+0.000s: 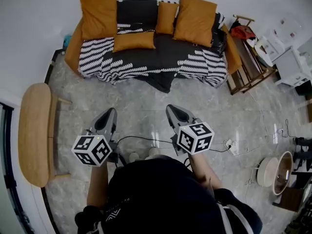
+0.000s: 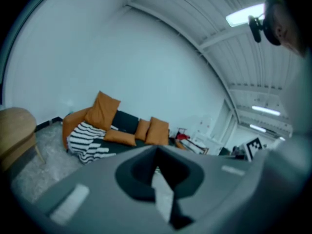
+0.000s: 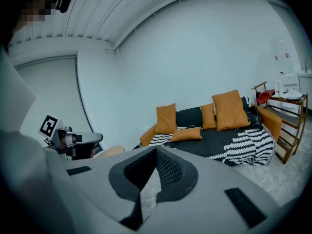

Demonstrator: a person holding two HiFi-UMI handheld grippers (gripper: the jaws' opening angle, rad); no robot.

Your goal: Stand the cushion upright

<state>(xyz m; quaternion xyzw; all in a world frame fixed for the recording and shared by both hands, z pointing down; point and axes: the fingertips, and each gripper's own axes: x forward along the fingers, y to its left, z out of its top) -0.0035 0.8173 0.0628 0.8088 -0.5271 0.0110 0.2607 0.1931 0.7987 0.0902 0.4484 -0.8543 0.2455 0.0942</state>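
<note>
Item: orange cushion (image 1: 134,41), lying flat on the seat of the sofa (image 1: 185,50), upper centre of the head view.
Handling: probably light, soft and yielding. Best pinched at a long edge or corner and tipped against the backrest.
Left gripper (image 1: 108,118) and right gripper (image 1: 175,113): jaws pressed together, empty, well apart from the sofa.
</note>
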